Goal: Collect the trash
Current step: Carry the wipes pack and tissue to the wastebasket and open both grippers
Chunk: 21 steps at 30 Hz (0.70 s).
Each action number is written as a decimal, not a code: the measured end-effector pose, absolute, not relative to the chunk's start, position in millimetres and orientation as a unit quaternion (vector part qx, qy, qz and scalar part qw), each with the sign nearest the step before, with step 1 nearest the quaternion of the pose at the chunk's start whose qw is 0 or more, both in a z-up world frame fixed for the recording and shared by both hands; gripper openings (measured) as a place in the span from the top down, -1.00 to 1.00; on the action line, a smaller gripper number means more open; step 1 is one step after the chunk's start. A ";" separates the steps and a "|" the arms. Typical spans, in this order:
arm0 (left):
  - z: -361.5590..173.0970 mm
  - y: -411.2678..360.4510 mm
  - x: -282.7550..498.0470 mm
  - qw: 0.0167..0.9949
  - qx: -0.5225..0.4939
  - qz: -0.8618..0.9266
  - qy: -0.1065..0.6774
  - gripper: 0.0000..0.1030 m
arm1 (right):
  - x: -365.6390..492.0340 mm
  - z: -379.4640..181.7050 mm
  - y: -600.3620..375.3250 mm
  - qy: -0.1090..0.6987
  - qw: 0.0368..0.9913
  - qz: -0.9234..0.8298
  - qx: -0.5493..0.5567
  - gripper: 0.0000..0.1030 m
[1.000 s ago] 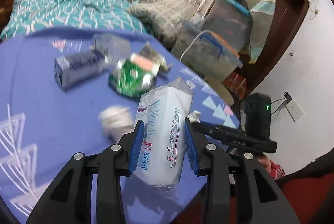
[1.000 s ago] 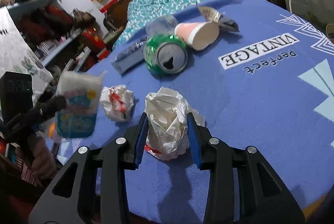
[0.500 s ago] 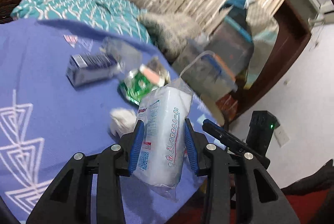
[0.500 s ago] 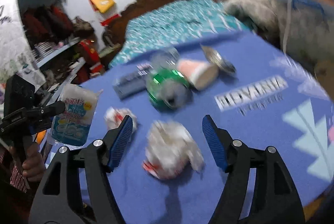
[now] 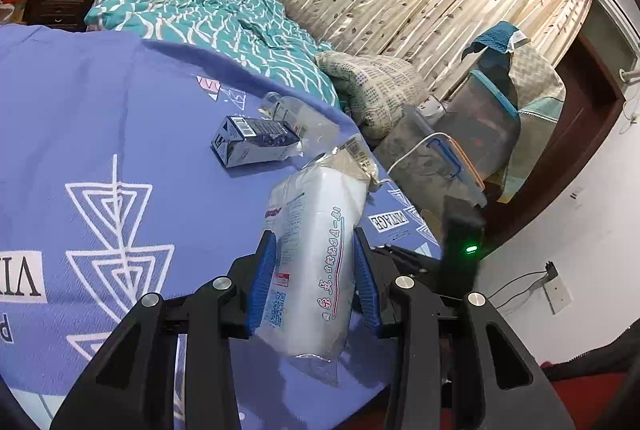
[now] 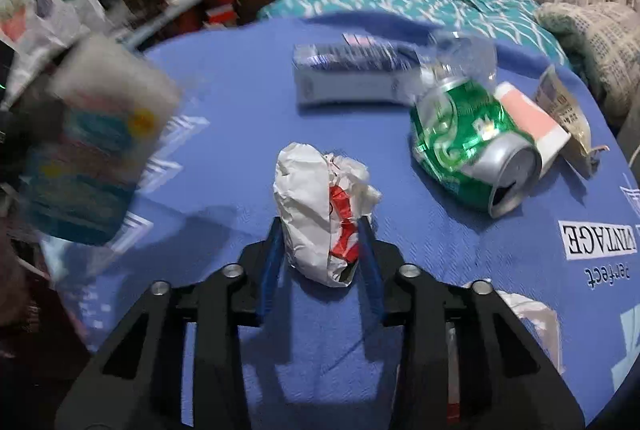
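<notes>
Crumpled paper wrapper (image 6: pixel 320 213): frame centre, on the blue cloth (image 6: pixel 224 117), between the right gripper (image 6: pixel 322 250) pads, jaws closing against it. Tissue pack (image 5: pixel 316 254): lower centre, clamped upright by the left gripper (image 5: pixel 316 278). Green can (image 6: pixel 472 145): right, well apart.

**Trash on the blue cloth**

You've got a white tissue pack (image 5: pixel 316 254) upright between blue pads. Crumpled white-and-red wrapper (image 6: pixel 320 213) stands on the cloth, also pinched. Dented green can (image 6: pixel 472 145) lies on its side, mouth toward you, touching a pink paper cup (image 6: pixel 532 121). Dark carton (image 6: pixel 352 73) lies flat behind; clear bottle (image 6: pixel 464 57) beside it.
</notes>
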<state>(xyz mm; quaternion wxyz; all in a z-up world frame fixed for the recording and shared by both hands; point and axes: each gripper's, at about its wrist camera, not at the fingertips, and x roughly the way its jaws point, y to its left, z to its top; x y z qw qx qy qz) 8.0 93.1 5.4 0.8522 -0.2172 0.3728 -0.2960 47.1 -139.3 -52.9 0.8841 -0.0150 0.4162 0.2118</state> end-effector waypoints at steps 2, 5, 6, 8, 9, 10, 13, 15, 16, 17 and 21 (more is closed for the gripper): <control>4.8 91.0 8.1 0.852 -0.215 -0.298 0.373 0.30 | 31.3 -28.8 -147.5 0.372 0.903 0.215 -0.008 0.30; 8.5 74.5 14.3 0.845 -0.210 -0.316 0.377 0.30 | 6.5 12.1 -188.7 0.295 0.932 0.207 0.046 0.30; 10.1 66.4 16.1 0.843 -0.205 -0.325 0.378 0.30 | 0.8 20.3 -205.3 0.280 0.937 0.197 0.066 0.30; 12.8 49.6 19.3 0.838 -0.195 -0.342 0.378 0.30 | -11.0 27.1 -248.0 0.261 0.946 0.158 0.113 0.30; 15.0 37.4 21.3 0.834 -0.188 -0.355 0.379 0.30 | -12.7 22.2 -268.6 0.263 0.946 0.140 0.128 0.30; 16.9 24.6 23.1 0.829 -0.180 -0.369 0.380 0.30 | -16.8 15.4 -288.9 0.271 0.945 0.114 0.143 0.30; 21.8 -19.9 28.2 0.811 -0.155 -0.410 0.386 0.30 | -28.6 -20.1 -340.6 0.315 0.931 0.042 0.179 0.30; 24.0 -52.2 30.1 0.799 -0.136 -0.436 0.391 0.30 | -40.4 -44.2 -366.3 0.340 0.918 0.012 0.205 0.30; 26.5 -72.0 31.5 0.793 -0.123 -0.452 0.391 0.30 | -47.8 -53.4 -377.4 0.348 0.913 -0.001 0.211 0.30; 29.0 -92.1 33.1 0.787 -0.109 -0.466 0.390 0.30 | -53.0 -59.2 -380.8 0.351 0.912 -0.008 0.212 0.30; 23.7 -158.3 45.3 0.764 -0.074 -0.498 0.405 0.30 | -70.2 -80.5 -390.9 0.371 0.907 -0.042 0.196 0.30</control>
